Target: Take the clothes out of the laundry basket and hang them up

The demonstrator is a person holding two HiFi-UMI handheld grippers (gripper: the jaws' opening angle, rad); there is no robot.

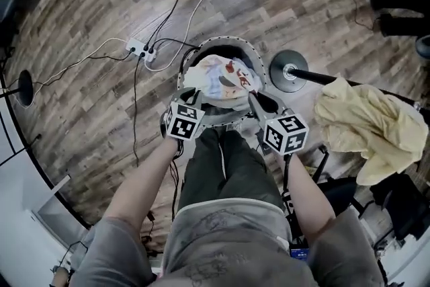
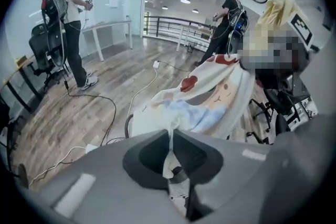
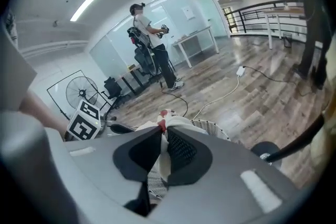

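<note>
The left gripper (image 2: 171, 131) is clenched on a thin fold of the white, cartoon-printed soft fabric garment (image 2: 210, 93), and the right gripper (image 3: 163, 129) is clamped on another edge. Past the fingertips, the garment sags over the round wire-mesh laundry basket (image 1: 236, 42). It looks light and limp, probably best held at the shoulders.

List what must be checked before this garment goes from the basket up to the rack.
1. Left claw grips the printed garment: ok, shut on a fold.
2. Right claw grips the same garment: ok, shut on cloth.
3. Garment free of the laundry basket: cannot tell; the head view shows it over the opening.
4. Free hanging room beside the yellow garment: cannot tell.
5. Floor toward the stand: ok; the cables lie on the basket's other side.
</note>
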